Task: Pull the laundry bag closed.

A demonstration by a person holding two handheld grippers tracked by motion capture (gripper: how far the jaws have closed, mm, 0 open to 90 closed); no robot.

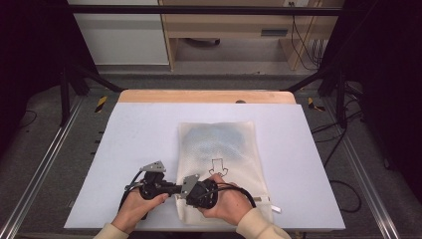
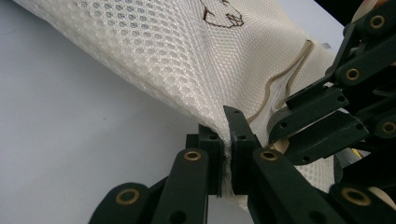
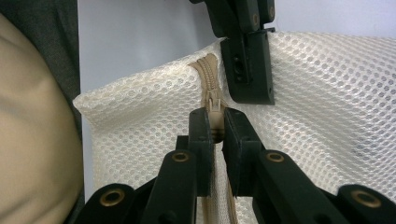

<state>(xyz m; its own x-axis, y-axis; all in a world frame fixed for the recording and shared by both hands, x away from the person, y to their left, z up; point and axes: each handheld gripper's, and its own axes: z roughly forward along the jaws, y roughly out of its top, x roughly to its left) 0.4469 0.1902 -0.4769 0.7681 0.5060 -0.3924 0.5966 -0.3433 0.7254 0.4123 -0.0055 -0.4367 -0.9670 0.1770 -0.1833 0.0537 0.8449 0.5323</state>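
mesh bag (image 1: 219, 149): lies flat on the white surface (image 1: 139, 134), its near end at the person's hands.
left gripper (image 2: 226, 140): jaws pressed together on a fold of the bag's edge, just beside the zipper.
right gripper (image 3: 215, 126): jaws pinching the zipper pull (image 3: 215, 109) at the bag's corner.
hands: both low at the near edge of the surface, grippers close together, the left one pointing across toward the right.

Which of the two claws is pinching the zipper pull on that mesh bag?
The right claw grips the zipper pull; the left claw pinches only the mesh bag fabric beside it.
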